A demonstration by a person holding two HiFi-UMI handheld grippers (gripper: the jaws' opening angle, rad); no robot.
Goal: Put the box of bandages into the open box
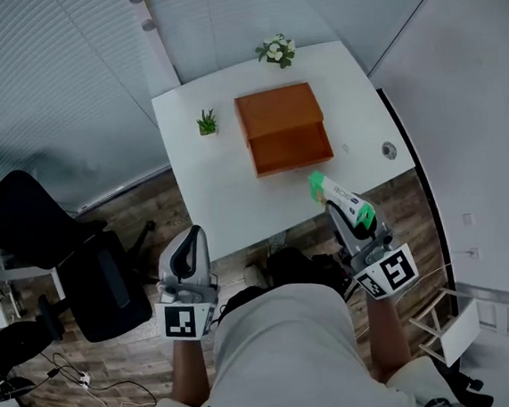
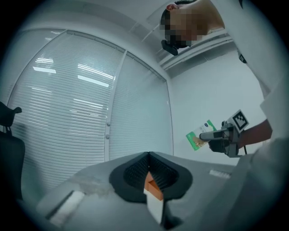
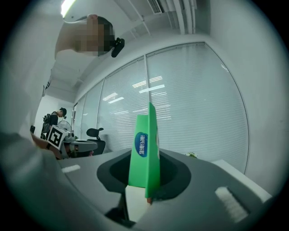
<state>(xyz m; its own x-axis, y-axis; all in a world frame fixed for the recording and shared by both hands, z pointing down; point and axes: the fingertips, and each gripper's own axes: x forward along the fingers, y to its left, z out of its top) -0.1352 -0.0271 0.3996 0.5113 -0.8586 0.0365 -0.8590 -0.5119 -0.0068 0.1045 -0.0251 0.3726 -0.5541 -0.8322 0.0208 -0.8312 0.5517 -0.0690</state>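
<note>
The open box [image 1: 283,128] is orange-brown and rests on the white table [image 1: 209,193], its lid folded back toward the far side. Short of the table's near right corner, my right gripper [image 1: 340,212] is shut on the green-and-white box of bandages [image 1: 325,187], which juts forward past the jaws. In the right gripper view the bandage box [image 3: 145,151] stands edge-on and upright between the jaws of the right gripper [image 3: 144,180]. My left gripper [image 1: 189,236] hovers off the table's near left edge, shut and empty. From the left gripper [image 2: 148,169], the bandage box [image 2: 198,136] shows to the right.
Two small potted plants stand on the table, one at the left [image 1: 206,122] and one at the far edge [image 1: 277,51]. A cable hole [image 1: 389,150] is near the right edge. A black office chair [image 1: 81,259] stands left of me. Blinds line the walls.
</note>
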